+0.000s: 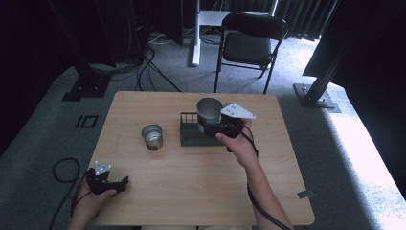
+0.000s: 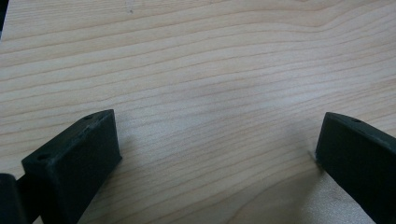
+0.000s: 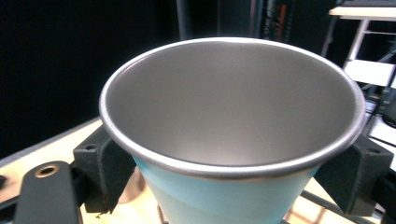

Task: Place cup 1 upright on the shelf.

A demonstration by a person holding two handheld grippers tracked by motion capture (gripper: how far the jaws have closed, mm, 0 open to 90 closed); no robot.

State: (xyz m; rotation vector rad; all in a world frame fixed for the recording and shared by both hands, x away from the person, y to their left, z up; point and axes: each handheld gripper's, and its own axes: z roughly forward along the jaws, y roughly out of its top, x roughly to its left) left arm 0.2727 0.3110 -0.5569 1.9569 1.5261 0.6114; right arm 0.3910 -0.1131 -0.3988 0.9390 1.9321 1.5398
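Observation:
A light-blue metal cup point(image 1: 208, 115) with a steel inside is held over a black wire rack point(image 1: 191, 135) at the table's middle. My right gripper point(image 1: 214, 125) is shut on it; in the right gripper view the jaws press both sides of the cup point(image 3: 224, 196) just under its rim. A second, plain steel cup point(image 1: 152, 136) stands upright on the table left of the rack. My left gripper point(image 1: 119, 184) rests low at the front left corner, open. In the left gripper view its fingers point(image 2: 74, 163) are spread wide over bare wood, nothing between them.
The wooden table point(image 1: 191, 191) has free room across its front half. A black folding chair point(image 1: 249, 45) stands behind the far edge. Cables point(image 1: 64, 170) lie on the grey carpet at the left. Dark stands and curtains surround the back.

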